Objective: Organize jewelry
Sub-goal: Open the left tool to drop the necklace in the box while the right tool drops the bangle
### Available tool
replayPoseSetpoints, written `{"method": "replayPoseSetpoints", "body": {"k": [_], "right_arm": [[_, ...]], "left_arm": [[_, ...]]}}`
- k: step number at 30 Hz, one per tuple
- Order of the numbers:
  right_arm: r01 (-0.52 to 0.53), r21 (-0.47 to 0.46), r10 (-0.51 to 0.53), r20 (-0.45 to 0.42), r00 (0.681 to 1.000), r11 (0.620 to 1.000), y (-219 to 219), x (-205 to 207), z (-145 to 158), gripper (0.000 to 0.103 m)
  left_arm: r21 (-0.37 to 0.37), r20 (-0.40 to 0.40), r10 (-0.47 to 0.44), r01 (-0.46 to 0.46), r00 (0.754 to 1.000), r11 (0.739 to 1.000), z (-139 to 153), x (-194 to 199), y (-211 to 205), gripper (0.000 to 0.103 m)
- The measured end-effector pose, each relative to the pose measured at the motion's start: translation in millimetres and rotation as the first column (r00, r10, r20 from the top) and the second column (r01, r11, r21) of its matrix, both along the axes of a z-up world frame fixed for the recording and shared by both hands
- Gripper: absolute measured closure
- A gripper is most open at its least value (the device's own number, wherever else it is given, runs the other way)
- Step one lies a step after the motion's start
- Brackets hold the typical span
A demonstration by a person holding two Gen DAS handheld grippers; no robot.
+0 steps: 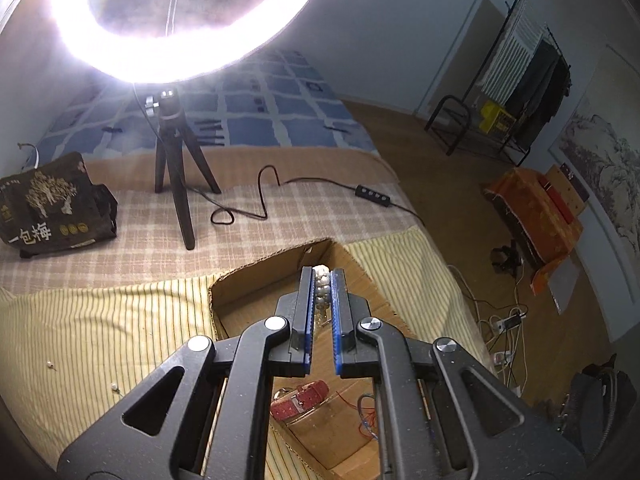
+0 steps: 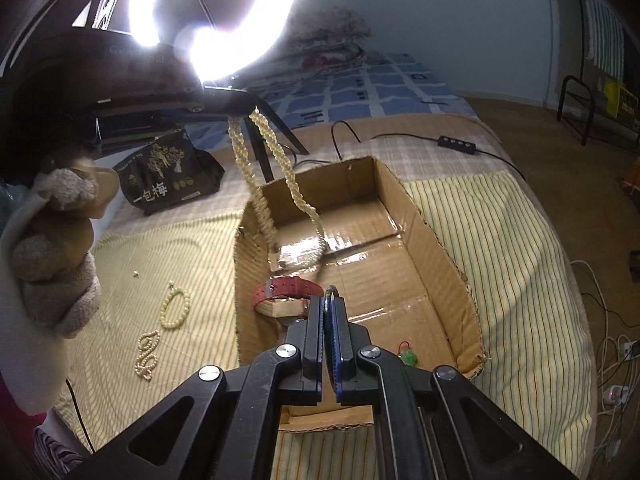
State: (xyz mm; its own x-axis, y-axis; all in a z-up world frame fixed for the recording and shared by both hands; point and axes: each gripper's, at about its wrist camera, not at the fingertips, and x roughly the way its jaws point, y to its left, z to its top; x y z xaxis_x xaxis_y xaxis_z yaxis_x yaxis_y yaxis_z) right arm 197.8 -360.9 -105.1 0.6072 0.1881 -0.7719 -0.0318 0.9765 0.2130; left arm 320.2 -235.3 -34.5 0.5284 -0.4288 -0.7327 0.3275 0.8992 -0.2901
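Overhead, left tongs [image 1: 322,280] dangle pearl necklace [image 2: 298,196] inside box rim [image 2: 436,232].

I see cream pearls [image 2: 280,168] over a brown box [image 2: 436,232], a red strap [image 2: 290,286], a yellow-striped sheet [image 2: 500,248], and a blue-checked quilt [image 1: 256,104].

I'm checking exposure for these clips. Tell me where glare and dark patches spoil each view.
Left wrist view: the ring light blows out the top to pure white; the frame corners fall dark. Right wrist view: the same lamp flares white at top left, the left gripper beneath it is a near-black silhouette, and tape on the cardboard box floor throws bright glints.
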Motion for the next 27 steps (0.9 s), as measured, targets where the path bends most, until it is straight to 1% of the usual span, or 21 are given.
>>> {"method": "replayPoseSetpoints", "body": {"k": [3, 7, 8, 9, 11, 12, 13, 14, 15, 16, 19, 21, 27], "right_arm": [[0.002, 0.002, -0.002, -0.013, 1.000, 1.000, -1.4, 1.3, -3.6, 0.102], [0.003, -0.008, -0.003, -0.021, 1.000, 1.000, -1.2, 1.4, -5.8, 0.101], [0.006, -0.010, -0.006, -0.018, 1.000, 1.000, -1.6, 1.1, -5.8, 0.096], [0.009, -0.011, -0.009, -0.017, 1.000, 1.000, -2.3, 1.0, -5.8, 0.080], [0.022, -0.007, -0.022, -0.015, 1.000, 1.000, -3.1, 0.8, -4.9, 0.063], [0.031, -0.007, -0.031, -0.023, 0.999, 0.999, -3.7, 0.9, -4.8, 0.059], [0.033, -0.005, -0.033, -0.026, 0.999, 0.999, -3.9, 1.0, -4.8, 0.055], [0.037, -0.006, -0.038, -0.029, 0.999, 0.999, -4.3, 0.6, -4.9, 0.044], [0.047, -0.015, -0.048, -0.030, 0.998, 0.999, -4.3, 0.0, -4.6, 0.032], [0.054, -0.021, -0.054, -0.028, 0.998, 0.998, -4.4, -0.6, -4.3, 0.028], [0.062, -0.031, -0.062, -0.012, 0.998, 0.998, -3.6, -4.2, 0.2, 0.025], [0.069, -0.035, -0.069, -0.003, 0.998, 0.997, -2.5, -5.7, 3.5, 0.018], [0.071, -0.046, -0.069, 0.032, 0.997, 0.996, 4.9, -9.7, 16.0, 0.015]], "left_arm": [[0.018, -0.006, -0.002, 0.002, 1.000, 1.000, -7.0, 2.0, -2.8, 0.098], [0.017, -0.021, -0.010, 0.010, 1.000, 1.000, -11.1, 3.5, -3.4, 0.098], [0.016, -0.024, -0.013, 0.013, 1.000, 1.000, -11.5, 3.2, -3.0, 0.098], [0.016, -0.024, -0.013, 0.013, 1.000, 1.000, -10.8, 3.1, -2.6, 0.098], [0.016, -0.026, -0.013, 0.013, 1.000, 1.000, -9.3, 2.5, -1.5, 0.098], [0.016, -0.030, -0.016, 0.017, 0.999, 1.000, -8.3, 1.8, -0.4, 0.096], [0.016, -0.028, -0.021, 0.022, 0.999, 1.000, -7.3, 1.1, 0.2, 0.089], [0.018, -0.024, -0.023, 0.023, 0.999, 1.000, -6.4, 0.3, 1.1, 0.078], [0.024, -0.011, -0.022, 0.022, 1.000, 0.999, -4.2, -2.4, 3.1, 0.074], [0.032, 0.000, -0.021, 0.021, 1.000, 0.999, -2.8, -4.9, 4.5, 0.071], [0.052, 0.018, -0.026, 0.025, 1.000, 0.998, 1.7, -11.5, 9.2, 0.071], [0.055, 0.025, -0.018, 0.016, 1.000, 0.998, 5.1, -14.9, 15.1, 0.071], [0.053, 0.050, 0.012, -0.014, 0.999, 0.998, 18.8, -27.2, 39.8, 0.071]]}}
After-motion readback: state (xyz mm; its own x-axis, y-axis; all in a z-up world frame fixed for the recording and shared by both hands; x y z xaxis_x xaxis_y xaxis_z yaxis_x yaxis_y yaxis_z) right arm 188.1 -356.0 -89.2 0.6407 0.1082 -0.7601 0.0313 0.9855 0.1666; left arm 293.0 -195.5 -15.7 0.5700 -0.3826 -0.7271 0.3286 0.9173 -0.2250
